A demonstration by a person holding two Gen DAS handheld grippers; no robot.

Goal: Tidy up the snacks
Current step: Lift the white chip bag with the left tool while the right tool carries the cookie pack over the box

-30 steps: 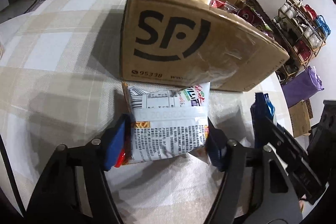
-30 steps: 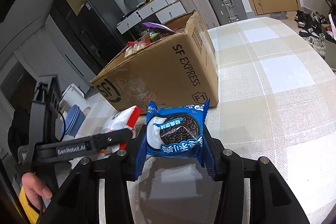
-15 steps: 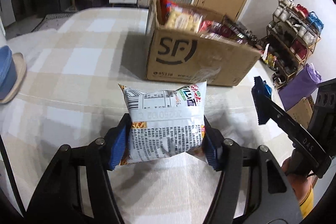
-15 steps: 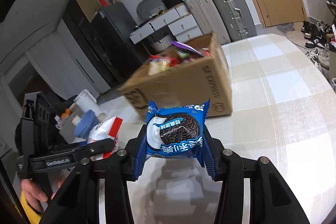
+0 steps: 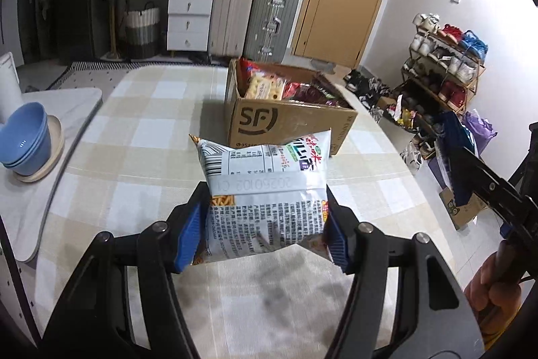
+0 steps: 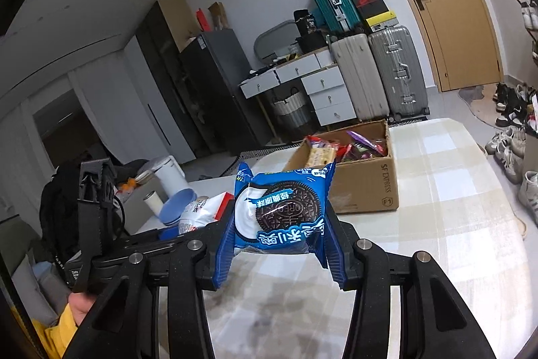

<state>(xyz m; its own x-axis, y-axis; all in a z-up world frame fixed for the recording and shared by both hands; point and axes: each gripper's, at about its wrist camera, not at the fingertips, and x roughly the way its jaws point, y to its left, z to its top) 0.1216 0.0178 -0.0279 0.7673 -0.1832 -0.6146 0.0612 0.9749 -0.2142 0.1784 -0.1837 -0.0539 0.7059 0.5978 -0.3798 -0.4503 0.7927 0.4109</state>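
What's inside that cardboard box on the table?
The cardboard box is open and holds snack packets: a pale cracker pack and red and purple wrappers on top. Whatever lies beneath them is covered.

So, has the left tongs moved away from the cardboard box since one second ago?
Yes. The left tongs, shut on the white snack bag, have pulled back and risen: the cardboard box now looks smaller and farther, with its open top visible.

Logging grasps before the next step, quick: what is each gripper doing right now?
Left gripper: shut on the white snack bag.
Right gripper: shut on the blue Oreo pack.
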